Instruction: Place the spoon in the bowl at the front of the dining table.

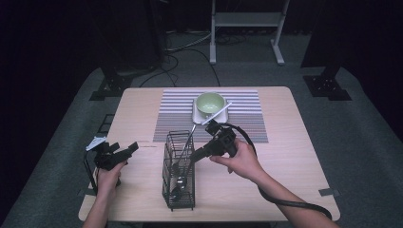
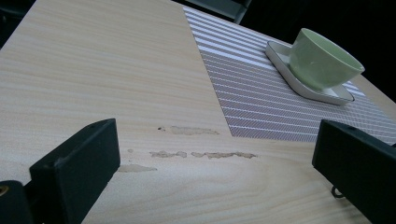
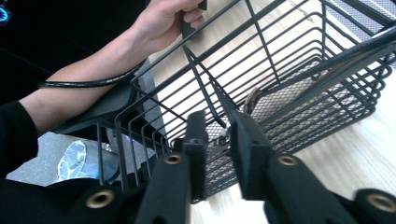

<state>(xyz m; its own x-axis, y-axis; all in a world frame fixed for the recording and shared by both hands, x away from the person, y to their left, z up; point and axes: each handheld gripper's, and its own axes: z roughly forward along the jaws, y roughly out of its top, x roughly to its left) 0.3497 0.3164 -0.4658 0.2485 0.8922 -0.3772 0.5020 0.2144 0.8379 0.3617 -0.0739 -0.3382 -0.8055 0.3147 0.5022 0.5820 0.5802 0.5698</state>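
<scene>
The black wire basket (image 1: 178, 171) stands at the counter's (image 1: 294, 156) near middle, spoons leaning inside. The right gripper (image 1: 196, 157) has its fingers (image 3: 250, 149) narrowed around what looks like a rim wire, whether pinching I cannot tell; probably best to keep them square. The left gripper (image 1: 133, 147) hovers spread, apart.

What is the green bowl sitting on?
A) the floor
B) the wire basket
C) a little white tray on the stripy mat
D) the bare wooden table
C: the green bowl stands on a small white tray, and the tray lies on the striped mat, away from the wire basket.
</scene>
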